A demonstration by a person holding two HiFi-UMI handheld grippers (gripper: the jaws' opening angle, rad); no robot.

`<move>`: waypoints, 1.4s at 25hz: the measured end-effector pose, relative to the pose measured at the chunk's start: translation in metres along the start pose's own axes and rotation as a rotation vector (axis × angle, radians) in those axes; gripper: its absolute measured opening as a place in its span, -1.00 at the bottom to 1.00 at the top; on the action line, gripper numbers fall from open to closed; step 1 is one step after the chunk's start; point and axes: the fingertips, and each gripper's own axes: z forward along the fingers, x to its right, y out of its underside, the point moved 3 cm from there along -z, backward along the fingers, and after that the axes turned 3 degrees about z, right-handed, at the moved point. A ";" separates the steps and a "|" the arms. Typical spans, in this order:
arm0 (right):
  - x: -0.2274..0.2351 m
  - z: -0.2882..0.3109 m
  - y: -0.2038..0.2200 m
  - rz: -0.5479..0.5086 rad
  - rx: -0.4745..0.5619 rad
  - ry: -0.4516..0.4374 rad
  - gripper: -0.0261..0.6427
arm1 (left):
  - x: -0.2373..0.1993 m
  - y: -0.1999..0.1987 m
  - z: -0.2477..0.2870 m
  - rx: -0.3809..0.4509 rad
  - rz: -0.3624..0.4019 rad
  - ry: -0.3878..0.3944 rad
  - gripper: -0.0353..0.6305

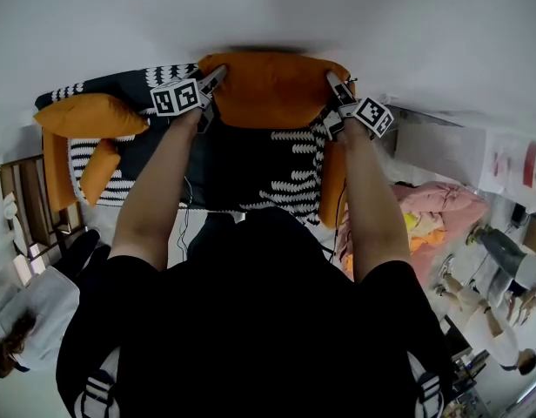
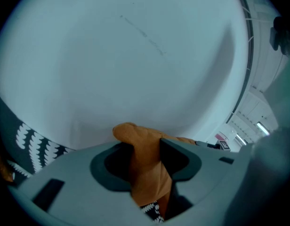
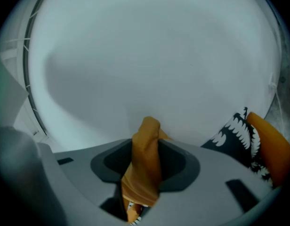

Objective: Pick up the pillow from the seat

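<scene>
An orange pillow [image 1: 272, 90] hangs above the black-and-white patterned seat [image 1: 251, 168], against the white wall. My left gripper [image 1: 217, 78] is shut on the pillow's left top corner. My right gripper [image 1: 335, 84] is shut on its right top corner. In the left gripper view a fold of orange pillow fabric [image 2: 146, 166] is pinched between the grey jaws of the left gripper [image 2: 145, 159]. The right gripper view shows the same, a bunched orange pillow corner [image 3: 144, 161] squeezed between the jaws of the right gripper [image 3: 145, 164].
A second orange pillow [image 1: 92, 116] lies at the seat's left end, a smaller one [image 1: 98, 171] below it. An orange cushion [image 1: 332, 185] stands at the seat's right end. Pink and orange bedding [image 1: 433, 212] lies to the right. A wooden rack [image 1: 29, 212] stands at the left.
</scene>
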 end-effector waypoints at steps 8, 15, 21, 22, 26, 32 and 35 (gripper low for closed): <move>-0.035 -0.022 -0.005 -0.024 0.031 -0.054 -0.44 | 0.027 -0.018 -0.024 0.033 0.031 0.030 -0.34; -0.069 -0.038 -0.008 -0.050 0.053 -0.089 -0.44 | 0.049 -0.034 -0.048 0.066 0.060 0.063 -0.35; -0.098 -0.058 -0.013 -0.056 0.086 -0.121 -0.44 | 0.068 -0.050 -0.068 0.095 0.088 0.084 -0.35; -0.103 -0.061 -0.013 -0.058 0.092 -0.128 -0.44 | 0.071 -0.053 -0.071 0.104 0.096 0.089 -0.35; -0.122 -0.073 -0.014 -0.071 0.113 -0.147 -0.44 | 0.087 -0.061 -0.086 0.122 0.117 0.116 -0.35; -0.149 -0.094 -0.012 -0.093 0.137 -0.168 -0.44 | 0.104 -0.068 -0.108 0.141 0.137 0.145 -0.35; -0.163 -0.101 -0.007 -0.089 0.145 -0.182 -0.45 | 0.109 -0.072 -0.121 0.152 0.138 0.166 -0.35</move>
